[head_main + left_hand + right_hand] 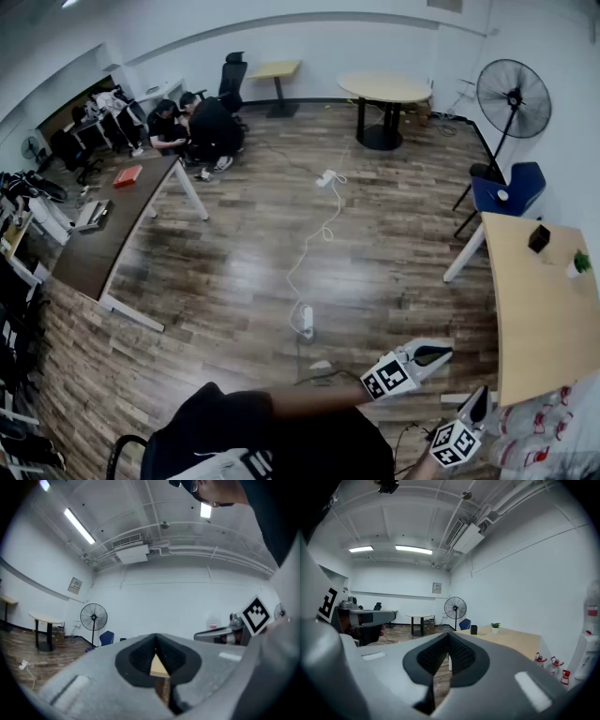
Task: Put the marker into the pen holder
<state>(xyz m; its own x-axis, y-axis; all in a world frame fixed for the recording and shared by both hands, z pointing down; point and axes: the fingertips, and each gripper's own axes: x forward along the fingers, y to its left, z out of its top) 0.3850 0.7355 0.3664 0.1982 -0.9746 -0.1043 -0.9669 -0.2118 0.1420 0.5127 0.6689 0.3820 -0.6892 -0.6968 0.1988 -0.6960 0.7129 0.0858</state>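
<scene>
A small black pen holder (538,238) stands at the far end of a light wood table (544,323), next to a little potted plant (581,262). The right gripper view shows the same holder (474,629) and plant (495,627) some way ahead. I see no marker in any view. Both grippers hang off the table's near left corner, above the floor. My left gripper (441,353) (156,637) is shut with nothing in it. My right gripper (480,401) (449,635) sits nearer me, its jaws meeting at the tips, also empty.
A standing fan (513,98) and a blue chair (507,190) stand beyond the table. A white cable with power strips (307,319) runs across the wood floor. Red-and-white spray bottles (534,436) cluster at the lower right. A dark desk (112,230) and crouching people (202,127) are far left.
</scene>
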